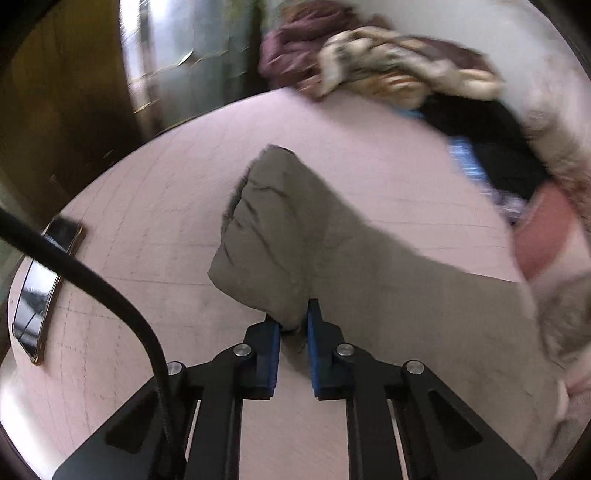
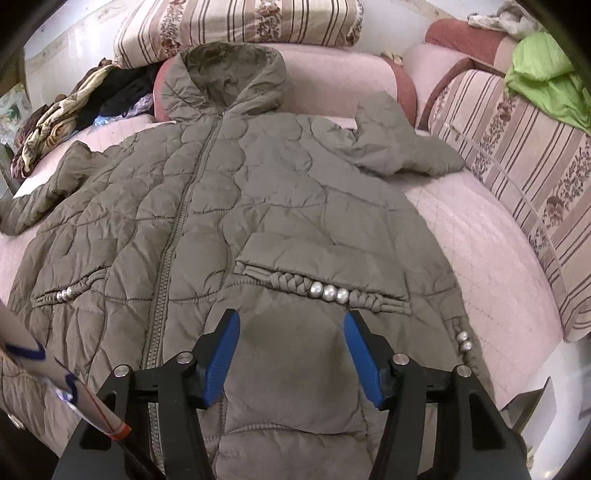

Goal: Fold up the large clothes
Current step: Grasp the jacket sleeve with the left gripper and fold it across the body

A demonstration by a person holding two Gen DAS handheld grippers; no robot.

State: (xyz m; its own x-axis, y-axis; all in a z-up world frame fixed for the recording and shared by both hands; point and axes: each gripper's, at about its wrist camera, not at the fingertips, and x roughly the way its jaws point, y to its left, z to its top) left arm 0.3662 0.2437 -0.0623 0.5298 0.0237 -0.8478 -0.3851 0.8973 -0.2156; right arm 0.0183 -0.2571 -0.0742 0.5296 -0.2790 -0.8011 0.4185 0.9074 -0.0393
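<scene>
On the pink bed (image 2: 480, 229), left gripper (image 1: 293, 325) pinches the coat's (image 2: 258, 192) blurred sleeve (image 1: 280, 236); right gripper (image 2: 291, 350) gapes.

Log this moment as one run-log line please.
left gripper: shut on coat sleeve | right gripper: open above coat | coat: flat on bed, unfolded

A home bedroom or living room. A bed (image 2: 480, 236) under a pink quilted cover is the landmark: striped floral cushions (image 2: 236, 26) line its far edge, a heap of loose clothes (image 2: 74, 103) lies at its far left corner, and a phone (image 1: 44, 288) rests on it.
</scene>
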